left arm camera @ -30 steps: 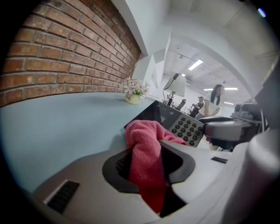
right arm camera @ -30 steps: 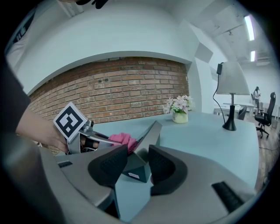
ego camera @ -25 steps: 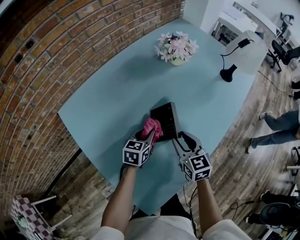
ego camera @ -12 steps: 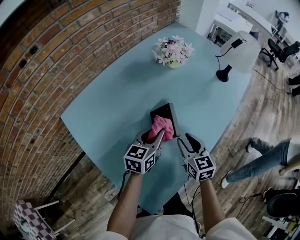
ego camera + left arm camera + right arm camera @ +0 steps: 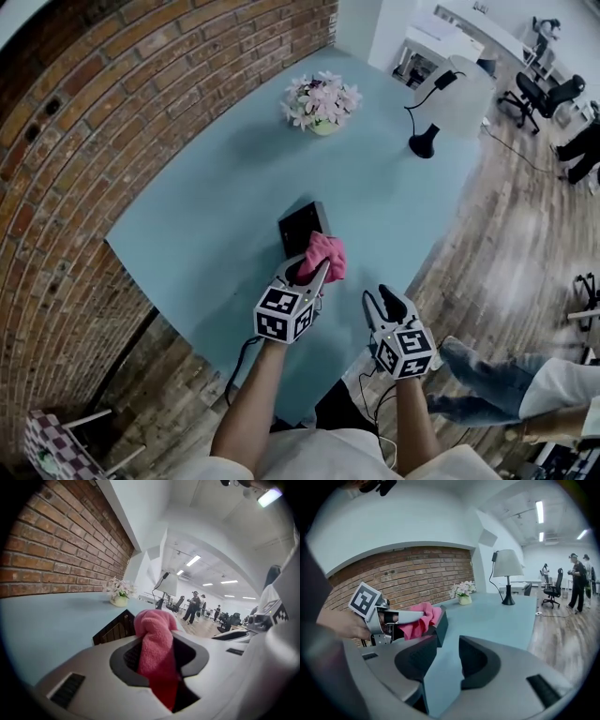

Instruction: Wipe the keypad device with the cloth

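In the head view, the left tool (image 5: 314, 270) pinches the pink cloth (image 5: 324, 254). The cloth sits on the near end of the black keypad device (image 5: 300, 226), which lies on the blue bench (image 5: 197, 216). The device's long side points away from the person, so I think the wipe should push forward. The right tool (image 5: 382, 302) is off to the right, near the bench edge, so the left one is nearer. In the left gripper view, the jaws squeeze the cloth, and the device lies just ahead and a bit left. In the right gripper view, the jaws are spread with nothing between them, and the device lies ahead to the left.
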### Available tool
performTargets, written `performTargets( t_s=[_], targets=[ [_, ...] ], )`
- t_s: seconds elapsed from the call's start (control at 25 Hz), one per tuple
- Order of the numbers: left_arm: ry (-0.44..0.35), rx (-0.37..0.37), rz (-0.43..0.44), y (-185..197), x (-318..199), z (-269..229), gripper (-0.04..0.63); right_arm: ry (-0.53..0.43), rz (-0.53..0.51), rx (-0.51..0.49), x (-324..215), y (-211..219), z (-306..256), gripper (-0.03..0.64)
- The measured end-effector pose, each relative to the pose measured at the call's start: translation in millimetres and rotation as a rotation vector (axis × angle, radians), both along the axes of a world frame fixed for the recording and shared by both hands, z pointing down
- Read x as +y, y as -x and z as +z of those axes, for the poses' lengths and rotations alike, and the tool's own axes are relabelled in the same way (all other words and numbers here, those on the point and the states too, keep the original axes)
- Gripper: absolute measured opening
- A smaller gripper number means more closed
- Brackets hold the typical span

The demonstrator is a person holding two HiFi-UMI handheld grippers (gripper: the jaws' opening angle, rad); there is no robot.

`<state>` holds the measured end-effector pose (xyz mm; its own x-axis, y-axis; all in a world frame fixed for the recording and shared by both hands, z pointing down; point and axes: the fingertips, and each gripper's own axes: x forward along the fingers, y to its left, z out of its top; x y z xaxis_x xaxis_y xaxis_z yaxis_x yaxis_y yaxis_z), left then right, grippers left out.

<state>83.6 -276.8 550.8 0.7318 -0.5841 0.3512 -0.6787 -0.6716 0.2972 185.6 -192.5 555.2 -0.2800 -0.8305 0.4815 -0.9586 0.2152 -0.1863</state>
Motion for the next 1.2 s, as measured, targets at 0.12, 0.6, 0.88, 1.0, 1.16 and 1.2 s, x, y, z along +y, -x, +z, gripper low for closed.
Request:
performTargets(
  t_s=[0.12,0.6,0.88,1.0,1.16,1.2],
  targets=[
    [0.005,-0.006,0.004,0.4,0.4,2.4,0.146,0.002,0.0,0.001,5.0,-1.7,-0.6,0.169],
    [0.067,-0.051,-0.045,32.7,3.7,42.3,0.146,-0.018,-0.067,-0.005,1.2,24.5,-7.1,0.169],
    [0.124,-0.115,-0.059,51.2,8.1,74.7,0.146,-0.017,-0.095,-0.005,-3.6,34.4,-10.2,0.169],
    [0.121,-0.136,-0.054,50.2,7.3,77.6,0.146,-0.013,-0.098,-0.001,-5.2,35.3,-9.1,0.169],
    [0.136,-0.194,-0.064,56.4,9.0,89.5,0.146,-0.017,-0.099,0.008,-8.0,35.5,-10.6,0.169],
    [0.142,-0.207,-0.07,60.0,9.8,92.6,0.146,-0.02,-0.099,0.009,-8.9,35.6,-12.1,0.169]
  ],
)
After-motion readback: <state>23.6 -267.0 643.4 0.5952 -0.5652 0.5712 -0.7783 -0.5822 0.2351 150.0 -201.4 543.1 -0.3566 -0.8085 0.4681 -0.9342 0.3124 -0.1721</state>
